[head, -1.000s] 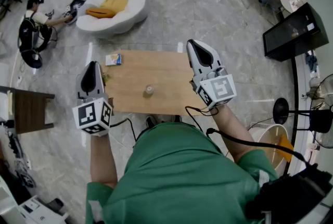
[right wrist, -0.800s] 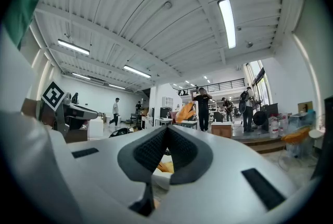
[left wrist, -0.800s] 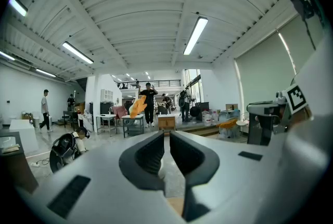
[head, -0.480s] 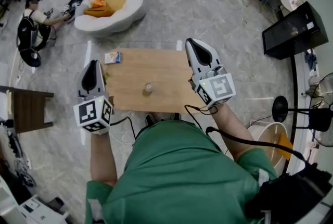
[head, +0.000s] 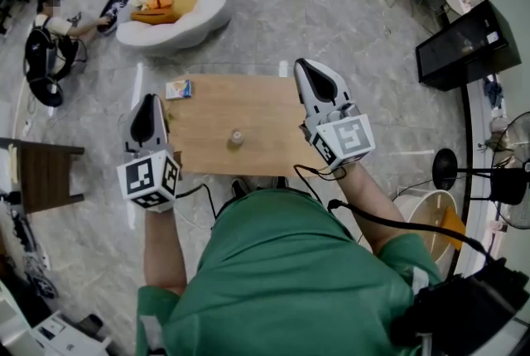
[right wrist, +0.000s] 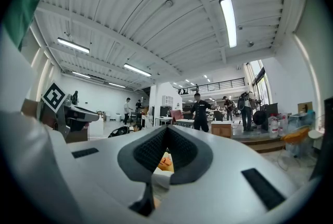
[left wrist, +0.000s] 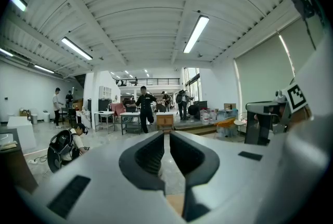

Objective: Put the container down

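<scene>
A small pale container (head: 237,138) stands upright on the wooden table (head: 265,151), near the middle of its front half, with nothing touching it. My left gripper (head: 147,103) hovers off the table's left edge, well left of the container. Its jaws are shut and empty in the left gripper view (left wrist: 167,134). My right gripper (head: 309,67) is held above the table's right part, to the right of the container. In the right gripper view (right wrist: 166,129) its pads meet at the tips and hold nothing. Neither gripper view shows the container.
A small blue and white box (head: 178,89) lies at the table's far left corner. Beyond it sits a white round sofa (head: 178,15) with orange cushions, with a person (head: 45,31) crouched to its left. A dark side table (head: 45,172) stands on the left, a black cabinet (head: 468,48) on the right.
Both grippers stay shut and almost still. The container has not moved on the table. The orange thing on the white sofa has shifted to the left.
</scene>
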`<state>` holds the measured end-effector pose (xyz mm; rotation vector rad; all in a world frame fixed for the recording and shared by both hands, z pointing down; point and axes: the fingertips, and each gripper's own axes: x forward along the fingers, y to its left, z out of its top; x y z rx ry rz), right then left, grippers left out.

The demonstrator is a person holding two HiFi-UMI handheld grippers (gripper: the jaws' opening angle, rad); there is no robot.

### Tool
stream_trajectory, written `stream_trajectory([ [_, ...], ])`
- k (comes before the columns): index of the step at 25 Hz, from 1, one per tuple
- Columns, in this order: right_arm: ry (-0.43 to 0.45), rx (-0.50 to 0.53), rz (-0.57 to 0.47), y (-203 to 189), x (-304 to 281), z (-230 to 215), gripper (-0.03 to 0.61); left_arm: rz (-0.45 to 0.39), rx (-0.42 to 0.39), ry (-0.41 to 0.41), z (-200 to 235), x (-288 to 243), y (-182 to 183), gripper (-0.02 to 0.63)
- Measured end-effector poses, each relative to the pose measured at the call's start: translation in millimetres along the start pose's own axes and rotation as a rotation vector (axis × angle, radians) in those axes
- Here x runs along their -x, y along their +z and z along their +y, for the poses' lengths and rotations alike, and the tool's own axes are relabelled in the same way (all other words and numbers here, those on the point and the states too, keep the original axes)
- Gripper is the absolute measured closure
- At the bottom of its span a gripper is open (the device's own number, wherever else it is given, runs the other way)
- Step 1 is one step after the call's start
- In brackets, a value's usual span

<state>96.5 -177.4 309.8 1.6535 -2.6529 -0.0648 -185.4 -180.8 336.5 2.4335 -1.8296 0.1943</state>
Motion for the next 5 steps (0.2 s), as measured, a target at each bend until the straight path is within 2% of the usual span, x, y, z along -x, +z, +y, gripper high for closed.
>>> stream_trajectory([
  [5, 0.0, 0.004, -0.001, 1.6, -0.8, 10.0, 0.557, 0.002, -0.001, -0.005, 6.6, 3.9, -2.5, 0.566],
])
